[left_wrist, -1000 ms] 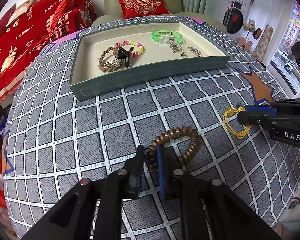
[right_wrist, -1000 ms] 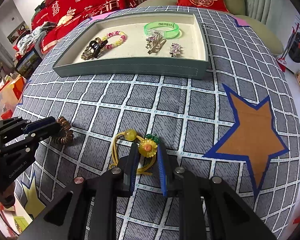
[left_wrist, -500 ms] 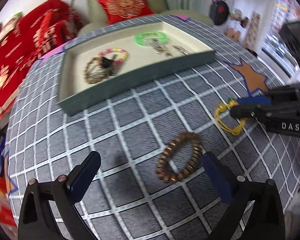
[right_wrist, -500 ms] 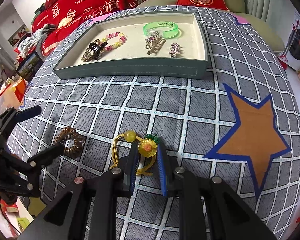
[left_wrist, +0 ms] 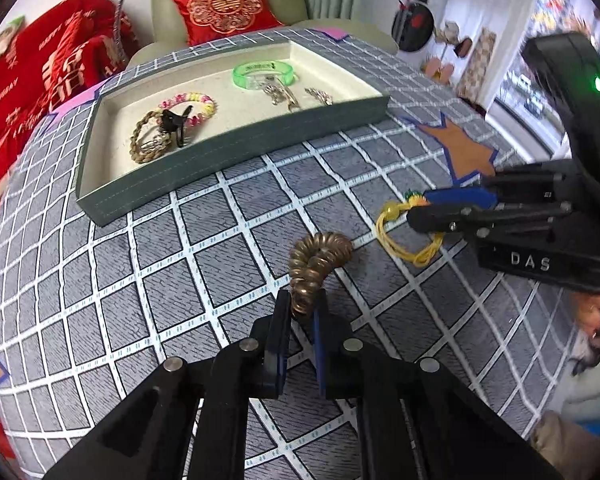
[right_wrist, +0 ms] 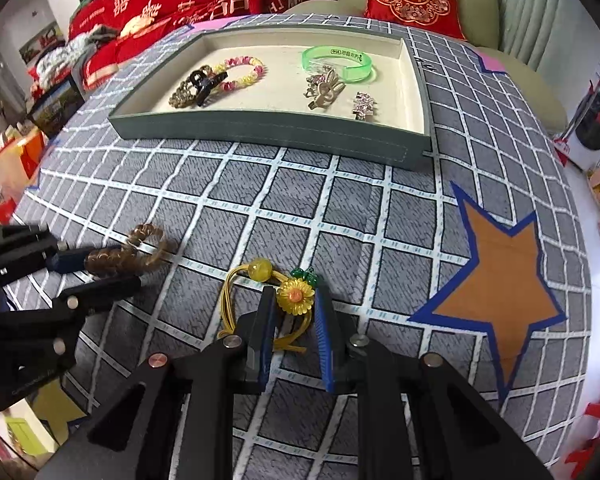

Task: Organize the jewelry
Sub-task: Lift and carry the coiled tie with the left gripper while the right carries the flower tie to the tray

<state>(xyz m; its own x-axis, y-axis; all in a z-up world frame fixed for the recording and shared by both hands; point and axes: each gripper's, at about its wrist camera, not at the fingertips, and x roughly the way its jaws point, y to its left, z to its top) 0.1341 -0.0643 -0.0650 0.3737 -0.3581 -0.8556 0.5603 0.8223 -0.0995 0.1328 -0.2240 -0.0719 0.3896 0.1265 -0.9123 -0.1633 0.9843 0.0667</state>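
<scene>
My left gripper (left_wrist: 302,308) is shut on a brown spiral hair tie (left_wrist: 316,264), which stands up between its fingers just above the checked tablecloth; it also shows in the right wrist view (right_wrist: 120,256). My right gripper (right_wrist: 294,300) is shut on a yellow sunflower hair tie (right_wrist: 296,294) with a yellow cord loop (left_wrist: 396,240) lying on the cloth. The grey-green jewelry tray (left_wrist: 236,160) stands at the far side, also in the right wrist view (right_wrist: 276,130).
The tray holds a green bangle (right_wrist: 338,62), a pink-yellow bead bracelet (right_wrist: 240,72), a black claw clip (right_wrist: 202,84), a braided bracelet (left_wrist: 146,144) and silver hair clips (right_wrist: 324,92). An orange star (right_wrist: 496,280) is taped on the cloth at the right.
My left gripper opened and let the brown hair tie drop, then closed on it again and lifted it upright. My right gripper has stayed shut on the sunflower tie.
</scene>
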